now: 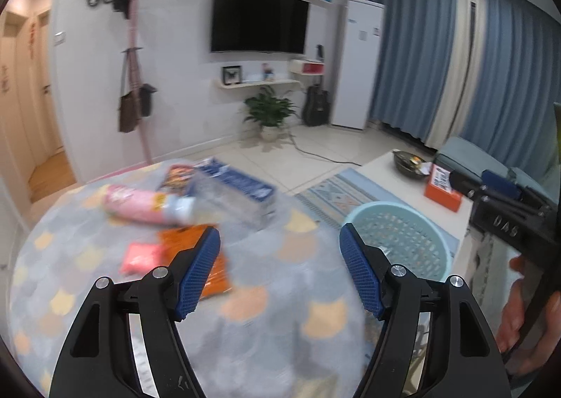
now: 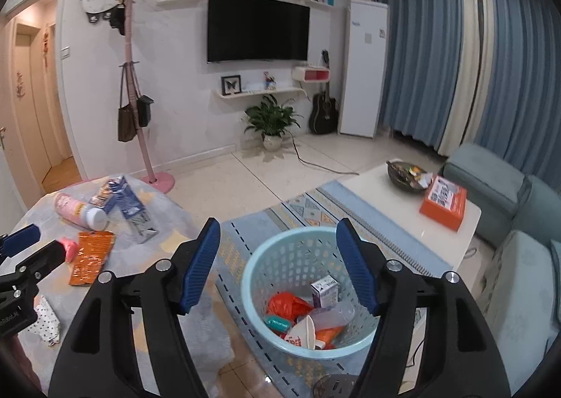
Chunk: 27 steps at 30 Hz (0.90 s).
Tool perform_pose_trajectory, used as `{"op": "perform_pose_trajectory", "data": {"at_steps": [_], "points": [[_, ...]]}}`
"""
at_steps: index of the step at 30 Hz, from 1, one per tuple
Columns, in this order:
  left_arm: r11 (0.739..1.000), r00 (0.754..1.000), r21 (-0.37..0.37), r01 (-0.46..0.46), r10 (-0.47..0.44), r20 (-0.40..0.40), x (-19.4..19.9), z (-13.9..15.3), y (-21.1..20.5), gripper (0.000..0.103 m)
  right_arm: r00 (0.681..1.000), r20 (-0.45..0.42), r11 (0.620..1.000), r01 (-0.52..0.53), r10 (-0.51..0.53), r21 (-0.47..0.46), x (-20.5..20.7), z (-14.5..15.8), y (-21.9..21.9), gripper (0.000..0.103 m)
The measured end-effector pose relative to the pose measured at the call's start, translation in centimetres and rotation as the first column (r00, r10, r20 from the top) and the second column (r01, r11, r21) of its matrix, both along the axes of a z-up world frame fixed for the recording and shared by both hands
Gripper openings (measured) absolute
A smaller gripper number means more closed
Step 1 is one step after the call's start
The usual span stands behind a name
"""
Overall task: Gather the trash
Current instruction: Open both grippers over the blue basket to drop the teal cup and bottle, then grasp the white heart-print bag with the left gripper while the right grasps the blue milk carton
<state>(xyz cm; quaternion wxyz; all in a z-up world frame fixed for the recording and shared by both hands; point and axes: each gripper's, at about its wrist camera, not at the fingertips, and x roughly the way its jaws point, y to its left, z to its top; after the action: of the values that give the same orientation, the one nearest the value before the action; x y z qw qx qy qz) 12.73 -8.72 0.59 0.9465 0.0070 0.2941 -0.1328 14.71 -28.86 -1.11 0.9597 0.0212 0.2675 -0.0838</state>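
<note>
Trash lies on a round table under a grey cat-print blanket point(image 1: 263, 328): a pink bottle point(image 1: 140, 205) on its side, a blue carton point(image 1: 242, 184), an orange wrapper point(image 1: 175, 240) and a pink packet point(image 1: 140, 257). My left gripper point(image 1: 279, 231) hovers over the blanket, open and empty. My right gripper point(image 2: 277, 223) is open and empty above a pale blue basket point(image 2: 252, 264) on the floor. The basket holds an orange bag point(image 2: 287, 303), a small carton point(image 2: 326, 289) and other scraps. The bottle point(image 2: 79, 210) and wrapper point(image 2: 91, 254) also show in the right wrist view.
A white coffee table point(image 2: 385, 194) with an orange box point(image 2: 443, 201) and a dark bowl point(image 2: 406, 175) stands beyond the basket, on a patterned rug point(image 2: 308, 208). A teal sofa point(image 2: 491, 187) lines the right. A pink coat stand point(image 2: 154, 180) rises behind the round table.
</note>
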Motion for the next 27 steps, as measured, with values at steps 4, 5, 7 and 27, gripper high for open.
{"op": "perform_pose_trajectory", "data": {"at_steps": [4,5,7,27], "points": [[0.998,0.998,0.02,-0.059,0.059,-0.005,-2.1,-0.3,3.6,0.07,0.999,0.013,0.999,-0.034,0.034,-0.003,-0.5,0.7,2.0,0.066],[0.997,0.997,0.029,-0.078,0.079,-0.009,-2.7,-0.6,4.7,0.07,0.999,0.017,0.999,-0.046,0.046,0.0,-0.6,0.8,2.6,0.066],[0.992,0.993,0.038,-0.116,0.117,-0.019,-3.8,-1.0,6.6,0.072,0.997,0.022,0.997,-0.075,0.075,0.01,-0.8,0.8,3.7,0.066],[0.975,0.931,0.092,-0.2,0.218,-0.294,-4.9,-10.9,14.8,0.078,0.936,-0.114,0.942,-0.321,0.332,0.103,1.4,-3.0,12.8,0.067]]}}
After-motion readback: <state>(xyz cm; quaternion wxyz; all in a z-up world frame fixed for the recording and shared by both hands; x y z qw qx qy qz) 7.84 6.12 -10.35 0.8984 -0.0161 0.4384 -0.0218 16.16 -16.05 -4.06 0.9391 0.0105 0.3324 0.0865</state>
